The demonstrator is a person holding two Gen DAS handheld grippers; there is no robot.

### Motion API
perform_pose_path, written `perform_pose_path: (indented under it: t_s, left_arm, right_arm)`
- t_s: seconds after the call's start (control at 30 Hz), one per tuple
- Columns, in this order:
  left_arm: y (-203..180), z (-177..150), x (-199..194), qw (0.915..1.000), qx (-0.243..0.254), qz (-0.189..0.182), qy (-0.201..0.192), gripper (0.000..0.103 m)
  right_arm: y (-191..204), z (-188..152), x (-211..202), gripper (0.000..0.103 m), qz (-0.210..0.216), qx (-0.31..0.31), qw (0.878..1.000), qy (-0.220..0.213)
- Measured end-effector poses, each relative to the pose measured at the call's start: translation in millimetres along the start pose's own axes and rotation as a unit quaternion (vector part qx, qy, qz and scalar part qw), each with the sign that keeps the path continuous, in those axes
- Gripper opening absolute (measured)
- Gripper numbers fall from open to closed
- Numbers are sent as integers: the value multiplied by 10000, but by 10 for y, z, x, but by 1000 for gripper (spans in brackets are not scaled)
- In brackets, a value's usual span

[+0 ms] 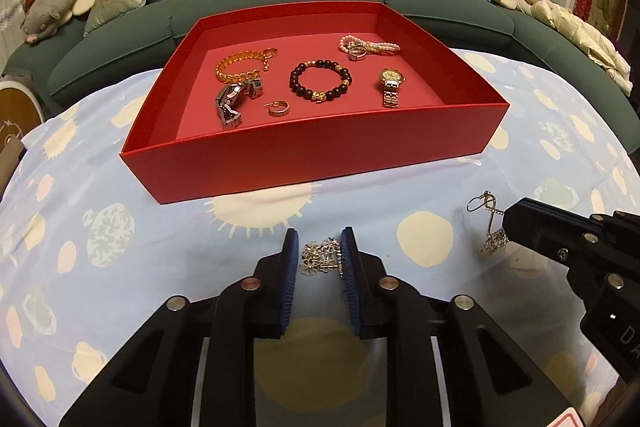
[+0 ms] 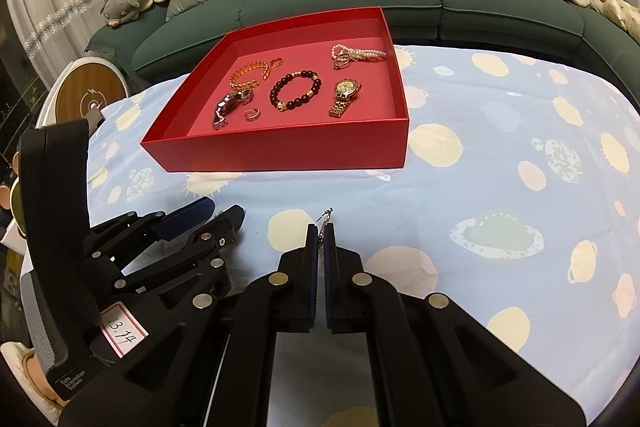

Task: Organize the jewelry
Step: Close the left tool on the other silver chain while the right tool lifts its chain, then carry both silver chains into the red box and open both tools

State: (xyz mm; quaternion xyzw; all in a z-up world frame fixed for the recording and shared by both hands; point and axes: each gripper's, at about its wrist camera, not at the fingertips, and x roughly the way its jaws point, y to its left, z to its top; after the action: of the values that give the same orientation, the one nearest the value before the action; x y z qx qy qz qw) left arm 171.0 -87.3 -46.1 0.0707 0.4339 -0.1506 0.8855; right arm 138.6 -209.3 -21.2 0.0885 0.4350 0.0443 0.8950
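1. A silver flower earring (image 1: 320, 257) lies on the tablecloth (image 1: 160, 227), between the left gripper (image 1: 320, 255)'s parted fingers.
2. The right gripper (image 2: 321, 243) pinches a dangling earring (image 1: 490, 227); the red tray (image 1: 320, 163) sits beyond.
3. Risk: thin hooks may slip free or snag.
4. A label reads "13.74"; another, "Data Acquisition System".
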Motion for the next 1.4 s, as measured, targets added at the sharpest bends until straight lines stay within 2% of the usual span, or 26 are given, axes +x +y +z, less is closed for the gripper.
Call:
perform_pose_path:
  t_s: [0.27, 0.37, 0.67, 0.93, 1.13, 1.4]
  left_arm:
    - [-19, 7, -68, 10000, -23, -71, 8, 14]
    - [-17, 18, -110, 9999, -38, -93, -1, 9]
    - [29, 41, -271, 9998, -104, -136, -110, 9]
    - [339, 7, -545, 9989, -371, -98, -251, 9]
    - [665, 62, -761, 9959, -782, -26, -455, 9]
    - [795, 139, -871, 9939, -931, -24, -586, 9]
  right_arm:
    - [-17, 43, -65, 2, 48, 65, 9999, -92]
    - [-8, 61, -94, 2, 71, 77, 9999, -135]
    - [7, 86, -166, 2, 121, 102, 9996, -227]
    - [21, 117, -243, 2, 172, 131, 9992, -341]
    - [31, 156, -337, 2, 228, 143, 9986, -466]
    - [39, 228, -416, 2, 261, 139, 9978, -598]
